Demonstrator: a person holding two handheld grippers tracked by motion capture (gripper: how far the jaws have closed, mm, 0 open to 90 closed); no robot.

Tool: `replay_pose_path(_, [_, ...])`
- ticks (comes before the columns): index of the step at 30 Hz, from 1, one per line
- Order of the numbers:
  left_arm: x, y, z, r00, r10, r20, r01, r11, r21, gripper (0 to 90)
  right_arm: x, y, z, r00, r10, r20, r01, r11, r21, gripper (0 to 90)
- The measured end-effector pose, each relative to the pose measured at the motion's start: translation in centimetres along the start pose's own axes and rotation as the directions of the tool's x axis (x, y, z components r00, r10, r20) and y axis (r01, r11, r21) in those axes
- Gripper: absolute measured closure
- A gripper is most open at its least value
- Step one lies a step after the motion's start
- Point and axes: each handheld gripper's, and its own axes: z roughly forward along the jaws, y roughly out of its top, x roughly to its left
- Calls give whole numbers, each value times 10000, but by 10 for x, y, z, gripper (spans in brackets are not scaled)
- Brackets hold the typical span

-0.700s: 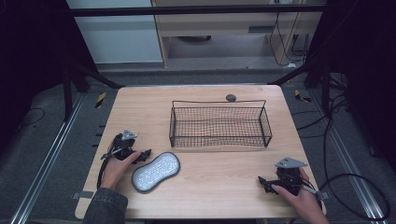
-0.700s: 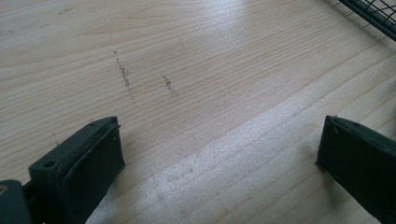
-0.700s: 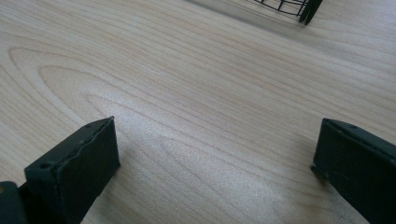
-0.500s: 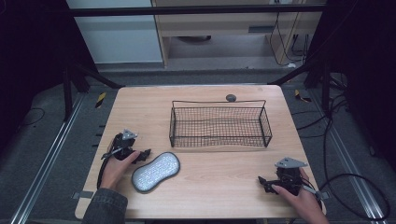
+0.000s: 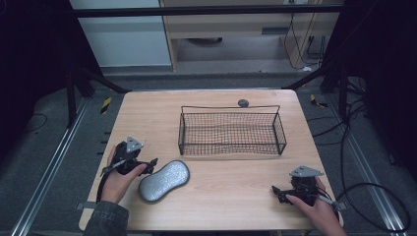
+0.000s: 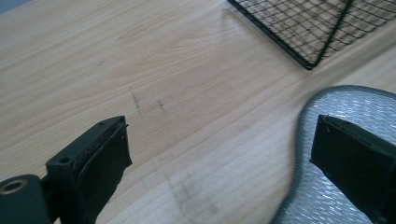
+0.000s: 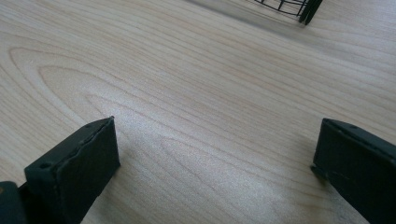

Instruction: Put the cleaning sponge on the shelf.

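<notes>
The wooden table [image 5: 231,177] is carrying everything, and it is standing on a dark floor. On its far half, a black wire basket [image 5: 231,133] is sitting upright, and nothing is lying inside it. Near the front left, a grey sparkling pad [image 5: 164,180] of oval shape is lying flat on the wood, well in front of the basket's left corner. The left gripper [image 5: 150,163] is resting just beside the pad's left end; in the left gripper view [image 6: 219,154] its jaws are standing wide apart, one over the bare wood and the other over the pad's edge [image 6: 355,112], not pinching it. The right gripper [image 5: 276,191] is lying at the front right corner, and its jaws are also spread over bare wood. A small dark round thing [image 5: 243,103] is sitting behind the basket.
</notes>
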Motion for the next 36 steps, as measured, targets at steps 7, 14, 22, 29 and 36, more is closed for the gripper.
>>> replay_pose_path(7, [-22,-4,-19,9977,642,226,-652,9966,500,38,0,0,0,10000,2,1,-2,10000,1,3])
replay_pose_path(14, [-43,-6,-32,9924,884,860,-958,9916,870,30,0,0,0,10000,4,0,-4,10000,4,3])
replay_pose_path(22, [-55,-9,-22,9827,1211,1401,-1408,9800,1405,36,0,0,0,10000,-1,0,1,10000,0,4])
replay_pose_path(29, [-60,-11,-14,9761,1338,1710,-1625,9726,1662,37,0,0,0,10000,1,-8,-1,10000,-3,3])
replay_pose_path(36, [-59,-12,-3,9707,1347,1991,-1696,9707,1705,38,0,0,0,10000,1,0,-1,10000,1,3])
